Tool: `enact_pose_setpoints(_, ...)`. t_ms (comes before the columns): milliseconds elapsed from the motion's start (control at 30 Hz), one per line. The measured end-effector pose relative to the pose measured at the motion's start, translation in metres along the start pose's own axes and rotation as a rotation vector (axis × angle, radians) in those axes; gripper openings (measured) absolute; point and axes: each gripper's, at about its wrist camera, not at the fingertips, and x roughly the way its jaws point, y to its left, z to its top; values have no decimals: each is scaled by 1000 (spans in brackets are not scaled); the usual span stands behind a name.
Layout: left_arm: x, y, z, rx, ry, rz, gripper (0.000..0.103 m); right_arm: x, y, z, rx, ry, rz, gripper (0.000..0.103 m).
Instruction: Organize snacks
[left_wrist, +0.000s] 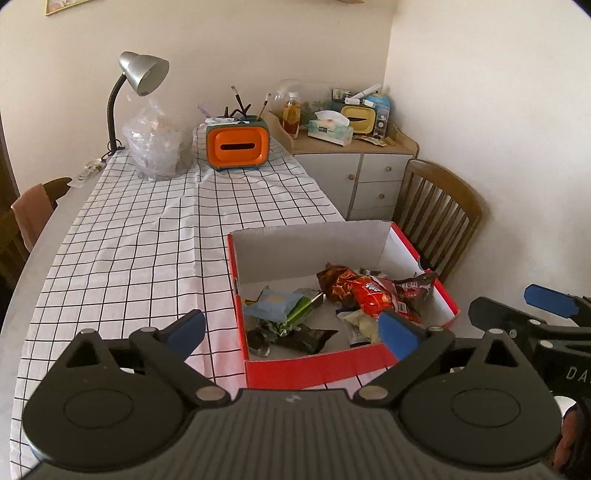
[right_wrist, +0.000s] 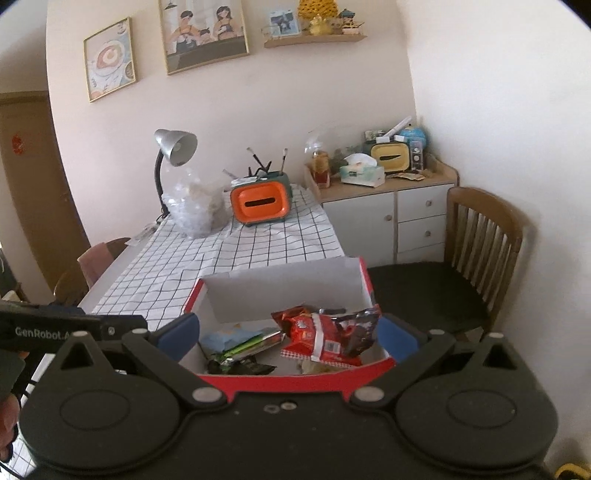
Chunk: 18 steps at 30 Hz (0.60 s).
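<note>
In the red box (left_wrist: 332, 369) near the table's right edge lie all the snack packets in sight: a red bag (left_wrist: 373, 295) and a dark brown wrapper (left_wrist: 415, 290) toward the right wall, a pale blue packet (left_wrist: 271, 304) and green wrappers (left_wrist: 295, 332) toward the left wall. The checked tablecloth (left_wrist: 147, 240) beside the box carries no snacks.

The left gripper (left_wrist: 295, 332) hangs over the box's near left corner, fingers spread wide with nothing between them. The right gripper (right_wrist: 288, 338) faces the near wall, its fingers also wide apart and empty, the box's contents showing between them. In its view the red bag (right_wrist: 317, 338) lies just ahead and slightly right, its long side running across the fingers' line.

The right gripper looks better placed for the red bag, the left for the blue packet. The job appears nearly finished.
</note>
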Motion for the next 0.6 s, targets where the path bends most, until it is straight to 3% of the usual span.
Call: enact_pose_setpoints(600, 0, -6, 1, -3, -6, 20, 101, 1, -2, -4, 18, -5, 1, 103)
